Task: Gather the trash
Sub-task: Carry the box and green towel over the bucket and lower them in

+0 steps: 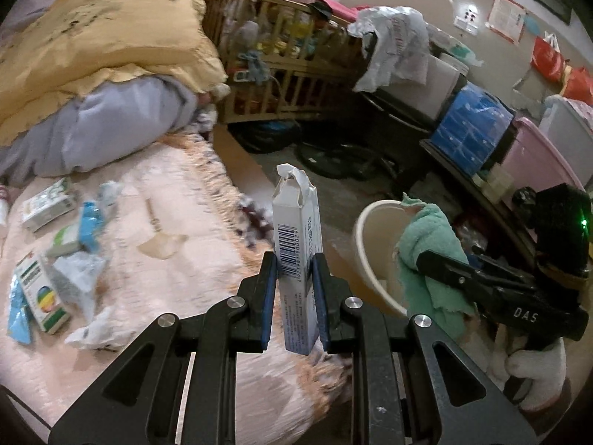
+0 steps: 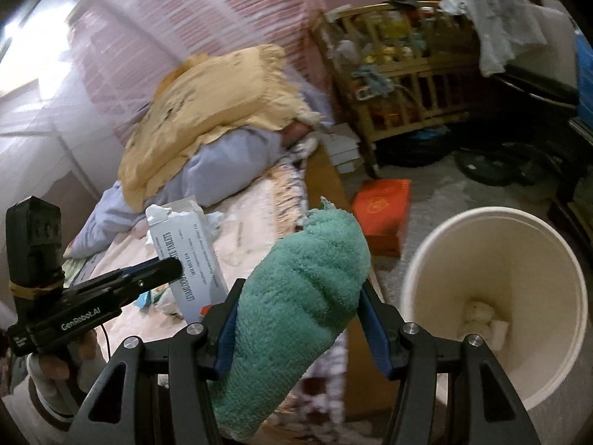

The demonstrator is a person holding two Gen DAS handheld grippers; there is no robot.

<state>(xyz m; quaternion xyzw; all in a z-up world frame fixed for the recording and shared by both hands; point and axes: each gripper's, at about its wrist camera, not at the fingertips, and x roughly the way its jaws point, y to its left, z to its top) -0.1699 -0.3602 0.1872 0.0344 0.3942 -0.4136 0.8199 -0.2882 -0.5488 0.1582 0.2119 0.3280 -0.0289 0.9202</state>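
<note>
My left gripper [image 1: 295, 267] is shut on a torn white tablet box [image 1: 296, 237], held upright over the bed's edge; the box also shows in the right wrist view [image 2: 192, 252]. My right gripper [image 2: 296, 296] is shut on a green towel [image 2: 304, 296], which also shows in the left wrist view [image 1: 430, 259] beside the cream bin. The cream bin [image 2: 496, 259] stands on the floor at the right, with white crumpled scraps inside; it shows in the left wrist view too [image 1: 370, 244]. Several boxes and wrappers [image 1: 55, 259] lie on the pink bed cover.
A yellow pillow [image 1: 103, 37] and grey quilt [image 1: 111, 126] lie at the bed's head. A wooden crib [image 1: 281, 59] full of items stands behind. An orange box [image 2: 381, 215] lies on the floor. Storage boxes [image 1: 474, 129] line the right side.
</note>
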